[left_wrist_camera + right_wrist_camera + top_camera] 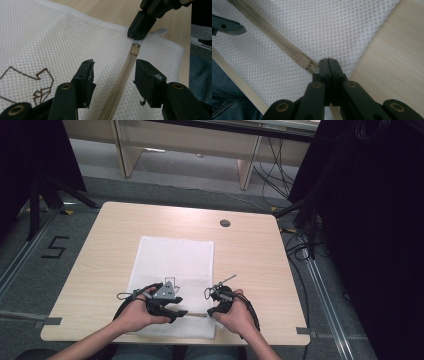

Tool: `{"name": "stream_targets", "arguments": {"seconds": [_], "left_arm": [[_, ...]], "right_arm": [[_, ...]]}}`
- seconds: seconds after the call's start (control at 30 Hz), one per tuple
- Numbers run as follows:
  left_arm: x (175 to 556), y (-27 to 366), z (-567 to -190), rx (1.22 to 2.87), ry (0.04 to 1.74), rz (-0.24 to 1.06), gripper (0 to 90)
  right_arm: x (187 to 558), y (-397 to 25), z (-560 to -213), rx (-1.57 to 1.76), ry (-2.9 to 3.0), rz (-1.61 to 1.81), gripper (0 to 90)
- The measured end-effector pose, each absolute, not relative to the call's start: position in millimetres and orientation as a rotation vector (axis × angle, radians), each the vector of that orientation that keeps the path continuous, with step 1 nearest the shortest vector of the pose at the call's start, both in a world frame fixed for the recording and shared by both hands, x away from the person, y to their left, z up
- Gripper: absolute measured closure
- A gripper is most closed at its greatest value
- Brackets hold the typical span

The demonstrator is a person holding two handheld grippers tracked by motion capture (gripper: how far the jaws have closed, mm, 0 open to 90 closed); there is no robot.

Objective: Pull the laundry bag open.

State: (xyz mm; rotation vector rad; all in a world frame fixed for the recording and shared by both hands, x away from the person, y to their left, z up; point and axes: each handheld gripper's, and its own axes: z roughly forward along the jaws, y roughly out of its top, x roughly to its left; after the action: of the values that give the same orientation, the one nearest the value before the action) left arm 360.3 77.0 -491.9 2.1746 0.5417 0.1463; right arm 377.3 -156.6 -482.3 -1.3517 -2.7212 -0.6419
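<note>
A white mesh bag (172,262) lies flat on the wooden table (250,255), its beige zipper (123,77) running along the near edge. My left gripper (113,68) is open, one jaw on each side of the zipper tape, just above the mesh. My right gripper (329,62) is shut on the zipper pull (314,67), right behind the beige slider (302,61). In the high view the left gripper (181,312) and right gripper (211,311) face each other over the bag's near right corner, a short way apart. The right gripper (137,32) shows at the slider (135,50).
A brown line drawing (37,82) is printed on the mesh to the left. A round cable grommet (225,223) sits at the table's far side. The table's near edge and the person's jeans (222,100) lie close to the grippers.
</note>
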Motion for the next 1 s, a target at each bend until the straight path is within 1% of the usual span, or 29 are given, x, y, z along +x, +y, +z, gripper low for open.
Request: {"name": "stream_targets", "arguments": {"seconds": [0.4, 0.77, 1.0], "left_arm": [[358, 54, -495, 2.228, 0.44, 0.119, 55.7], [361, 36, -499, 2.247, 0.418, 0.087, 64.8], [362, 31, -504, 2.267, 0.394, 0.07, 66.6]], "right_arm": [[377, -157, -482, -1.354, -2.721, -0.639, 90.0], [377, -157, -482, -1.357, -2.72, -0.649, 90.0], [377, -157, -482, -1.364, -2.708, -0.648, 90.0]]}}
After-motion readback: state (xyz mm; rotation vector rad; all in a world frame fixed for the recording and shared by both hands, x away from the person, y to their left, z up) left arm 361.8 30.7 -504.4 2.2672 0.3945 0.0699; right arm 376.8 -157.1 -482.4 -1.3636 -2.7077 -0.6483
